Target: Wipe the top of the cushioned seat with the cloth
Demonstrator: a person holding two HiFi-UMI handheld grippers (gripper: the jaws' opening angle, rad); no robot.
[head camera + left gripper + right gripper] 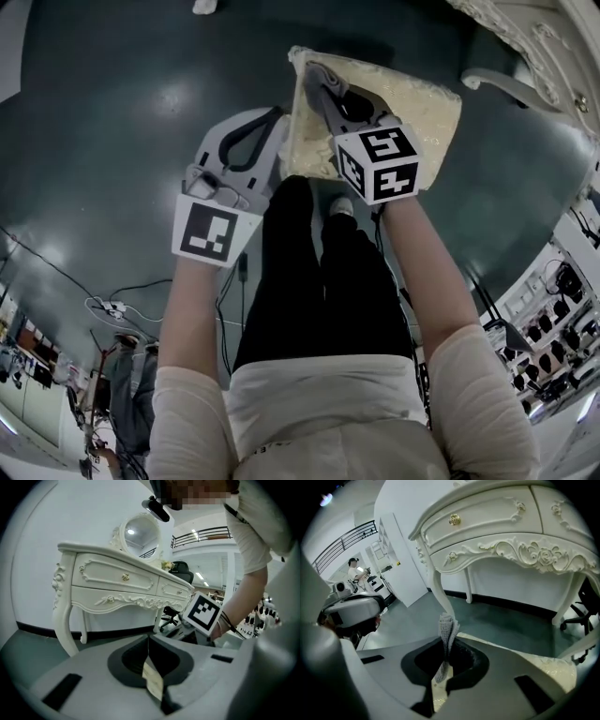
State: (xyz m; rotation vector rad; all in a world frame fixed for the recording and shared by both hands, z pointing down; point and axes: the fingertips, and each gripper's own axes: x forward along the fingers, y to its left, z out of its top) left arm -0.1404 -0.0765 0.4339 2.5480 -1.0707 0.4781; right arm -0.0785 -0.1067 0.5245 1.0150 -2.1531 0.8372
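Cloth (446, 629) was clamped in the right claw (444, 663), the left claw (149, 662) pressed shut; flat, overlapping strokes across the cushioned seat (427, 108) were judged best.

The head view is dim; the dark floor (141, 112) shows a soft sheen at eleven o'clock. Both gripper views are brighter and evenly lit, with ceiling lights (195, 535) glaring at one o'clock in the left. Edges bend; corners go black.
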